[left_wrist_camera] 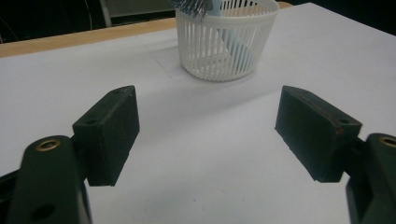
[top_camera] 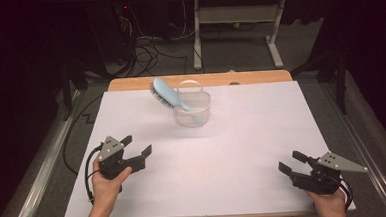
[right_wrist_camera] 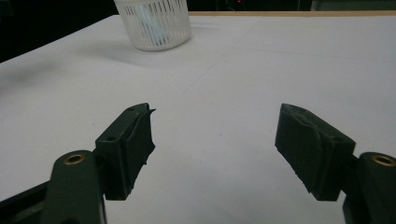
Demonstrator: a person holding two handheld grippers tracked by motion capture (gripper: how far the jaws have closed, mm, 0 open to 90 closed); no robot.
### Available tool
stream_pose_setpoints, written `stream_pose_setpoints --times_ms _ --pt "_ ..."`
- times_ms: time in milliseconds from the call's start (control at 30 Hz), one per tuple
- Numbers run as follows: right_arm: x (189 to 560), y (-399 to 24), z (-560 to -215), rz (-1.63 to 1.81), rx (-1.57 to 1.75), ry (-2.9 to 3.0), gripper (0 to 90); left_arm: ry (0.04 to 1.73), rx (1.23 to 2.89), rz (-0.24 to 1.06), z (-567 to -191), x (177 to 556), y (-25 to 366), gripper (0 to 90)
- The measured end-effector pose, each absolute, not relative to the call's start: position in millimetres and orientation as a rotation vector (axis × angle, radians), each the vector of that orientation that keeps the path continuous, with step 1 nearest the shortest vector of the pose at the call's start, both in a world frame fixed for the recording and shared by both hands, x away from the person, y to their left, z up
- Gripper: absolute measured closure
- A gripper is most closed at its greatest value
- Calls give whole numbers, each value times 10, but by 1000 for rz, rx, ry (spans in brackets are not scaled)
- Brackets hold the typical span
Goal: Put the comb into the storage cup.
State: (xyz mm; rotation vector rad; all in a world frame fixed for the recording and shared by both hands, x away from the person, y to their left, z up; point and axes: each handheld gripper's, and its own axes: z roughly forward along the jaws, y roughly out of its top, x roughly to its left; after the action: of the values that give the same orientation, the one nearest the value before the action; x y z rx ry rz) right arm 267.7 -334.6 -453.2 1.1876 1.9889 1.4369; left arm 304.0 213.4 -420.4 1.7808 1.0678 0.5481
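Note:
A white slatted basket (top_camera: 192, 109) stands at the back middle of the white table (top_camera: 243, 141). A light blue hairbrush (top_camera: 166, 93) leans in it, bristle head sticking out over the left rim. The basket (left_wrist_camera: 224, 39) lies straight ahead of my left gripper (left_wrist_camera: 205, 140), with the brush handle (left_wrist_camera: 233, 44) showing through the slats. At the front left my left gripper (top_camera: 138, 147) is open and holds nothing. Over at the front right, my right gripper (top_camera: 290, 162) is open and holds nothing. In the right gripper view the basket (right_wrist_camera: 154, 23) stands far off at the upper left of my right gripper (right_wrist_camera: 215, 144).
A wooden strip (top_camera: 199, 80) borders the table's far edge. Beyond it are a white desk frame (top_camera: 237, 31) and loose cables (top_camera: 148, 53) on the floor. Metal rails (top_camera: 39, 181) run along both sides of the table.

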Motion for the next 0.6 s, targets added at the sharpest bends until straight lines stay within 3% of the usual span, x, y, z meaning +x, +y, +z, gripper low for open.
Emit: stream_pose_setpoints --times_ms 600 --pt "2678 -3348 -4532 1438 1190 1988 281 1081 1792 555 -4290 3013 2166 227"
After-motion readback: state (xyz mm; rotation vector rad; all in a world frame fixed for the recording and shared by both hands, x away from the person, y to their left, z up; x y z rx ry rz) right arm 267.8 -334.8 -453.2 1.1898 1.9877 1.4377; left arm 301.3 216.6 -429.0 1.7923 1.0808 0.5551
